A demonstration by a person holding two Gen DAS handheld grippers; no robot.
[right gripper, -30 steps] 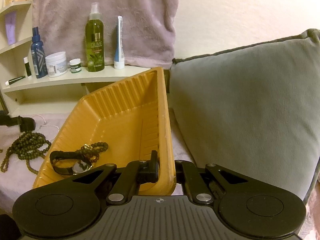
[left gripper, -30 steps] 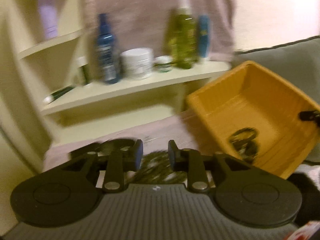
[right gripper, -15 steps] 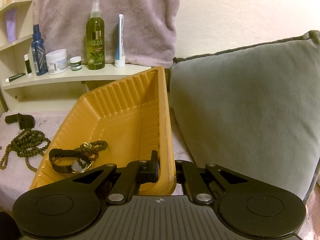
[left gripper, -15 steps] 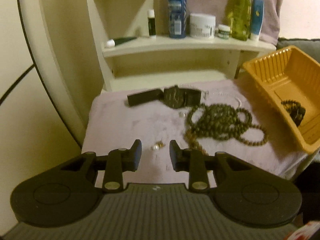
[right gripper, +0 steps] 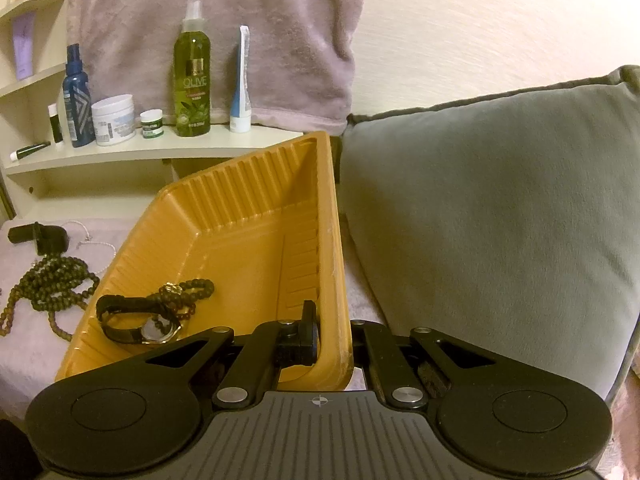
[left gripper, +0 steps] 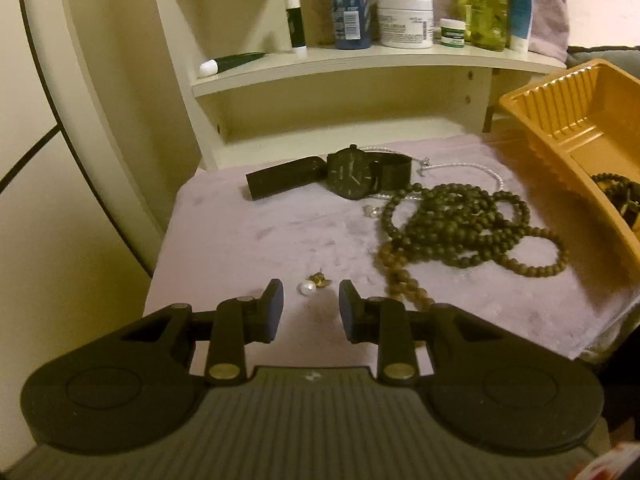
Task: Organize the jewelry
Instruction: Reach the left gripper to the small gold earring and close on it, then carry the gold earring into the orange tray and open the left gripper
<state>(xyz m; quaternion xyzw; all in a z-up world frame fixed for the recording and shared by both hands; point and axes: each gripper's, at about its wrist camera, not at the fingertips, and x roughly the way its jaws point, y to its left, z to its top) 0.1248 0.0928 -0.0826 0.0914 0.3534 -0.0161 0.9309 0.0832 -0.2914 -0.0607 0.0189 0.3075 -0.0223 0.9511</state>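
On the lilac cloth (left gripper: pixel 248 240) lie a small pearl earring (left gripper: pixel 307 288) with a gold piece, a black watch (left gripper: pixel 352 174), a long string of dark beads (left gripper: pixel 460 228) and a thin white chain (left gripper: pixel 460 166). My left gripper (left gripper: pixel 311 306) hangs open just short of the earring, which lies in line with the gap between the tips. The orange tray (right gripper: pixel 248 208) is tilted, and my right gripper (right gripper: pixel 332 344) is shut on its near side wall. Inside the tray sit another watch (right gripper: pixel 140 322) and a bead bracelet (right gripper: pixel 188 292).
A cream shelf (left gripper: pixel 360 64) behind the cloth carries bottles, jars and tubes. A grey cushion (right gripper: pixel 500 208) presses against the tray's right side. A lilac towel (right gripper: pixel 216 24) hangs on the wall. The cloth's left edge (left gripper: pixel 160 256) drops off beside a curved frame.
The left gripper's view swung from the shelf and tray down to the cloth, then closed in on the pearl earring. The right gripper and tray stayed still.
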